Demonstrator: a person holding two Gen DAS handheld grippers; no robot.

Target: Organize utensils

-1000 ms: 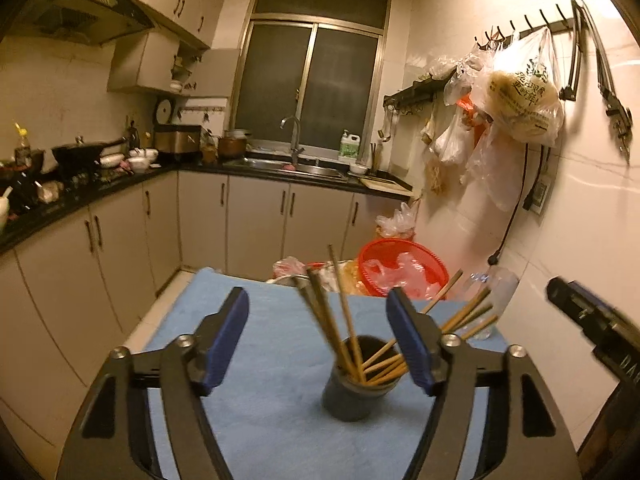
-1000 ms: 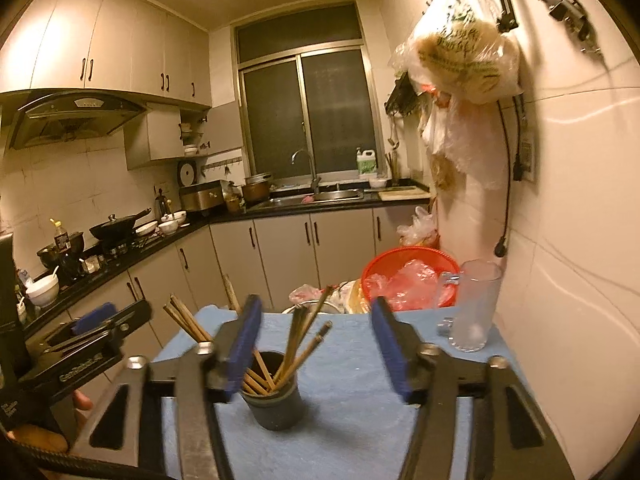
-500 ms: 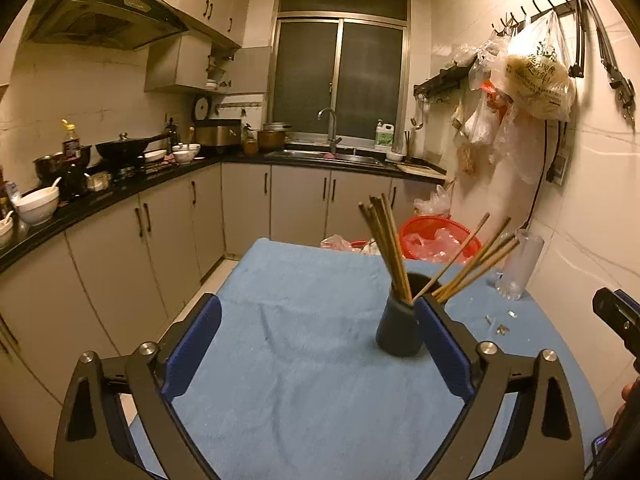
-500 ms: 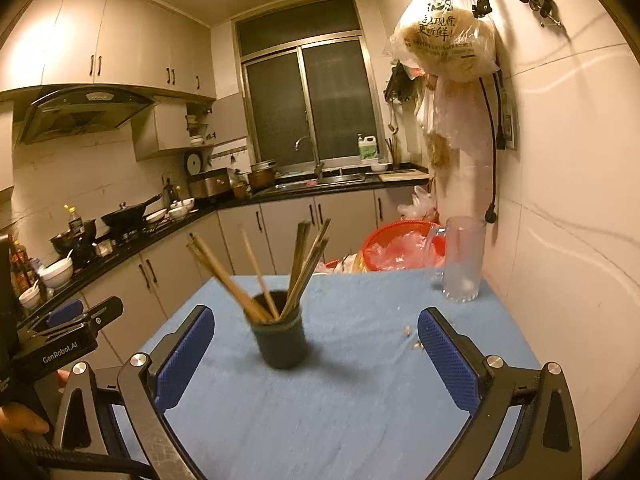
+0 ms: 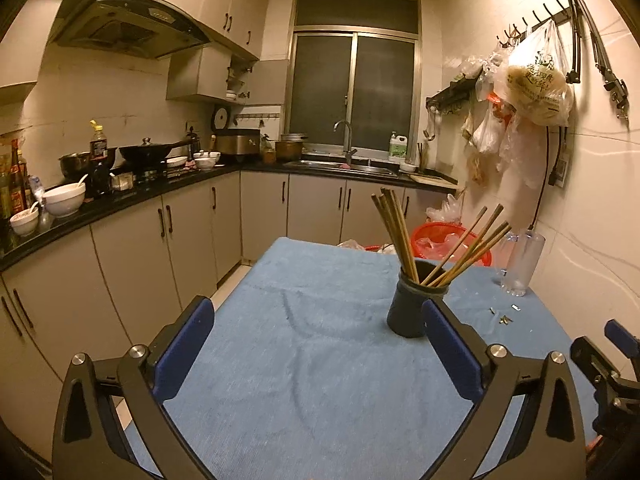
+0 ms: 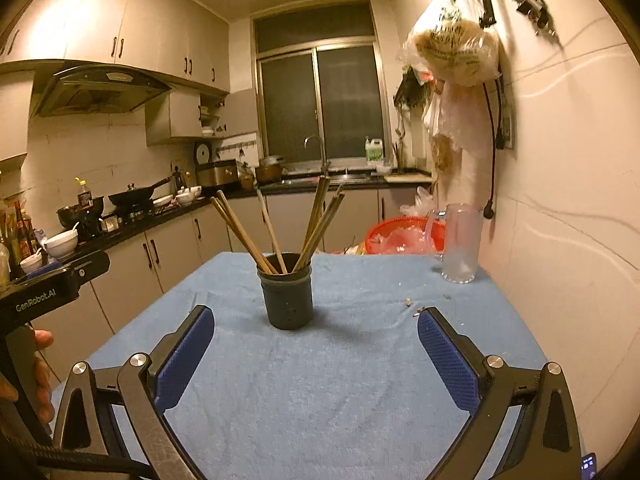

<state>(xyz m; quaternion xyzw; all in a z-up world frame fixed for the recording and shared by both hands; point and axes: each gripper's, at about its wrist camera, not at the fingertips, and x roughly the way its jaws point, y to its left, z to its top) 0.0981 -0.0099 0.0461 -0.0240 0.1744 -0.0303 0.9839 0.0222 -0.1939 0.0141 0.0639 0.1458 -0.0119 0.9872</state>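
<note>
Left wrist view: the left gripper (image 5: 316, 344) has its jaws opening, now spread wide, with only bare blue cloth (image 5: 280, 360) between the pads. The dark holder cup (image 5: 416, 304) stands upright on that cloth, ahead of the gripper and off to its right, its base just beyond the right pad in the picture; whether pad and cup touch cannot be told from here. The chopsticks (image 5: 394, 232) stand in the cup in 2 fans: 1 tight bundle nearly upright and tipped slightly left, another leaning right toward the glass mug (image 5: 522, 264). Their long axes run steeply up out of the cup, tips highest. The other gripper shows at the right edge, level with the cup.

Right wrist view: the right gripper (image 6: 316, 344) has its jaws fully apart and holds nothing. The holder cup (image 6: 289, 294) sits straight ahead of it, a little left of its centre line and clear of both pads. The chopsticks (image 6: 280, 232) splay out here, some left, some right, 1 near upright.

Judging by this, the right gripper is better lined up with the cup, since the cup lies nearly on its axis; any grasp of a stick would have to meet a near-vertical shaft from the side.
</note>
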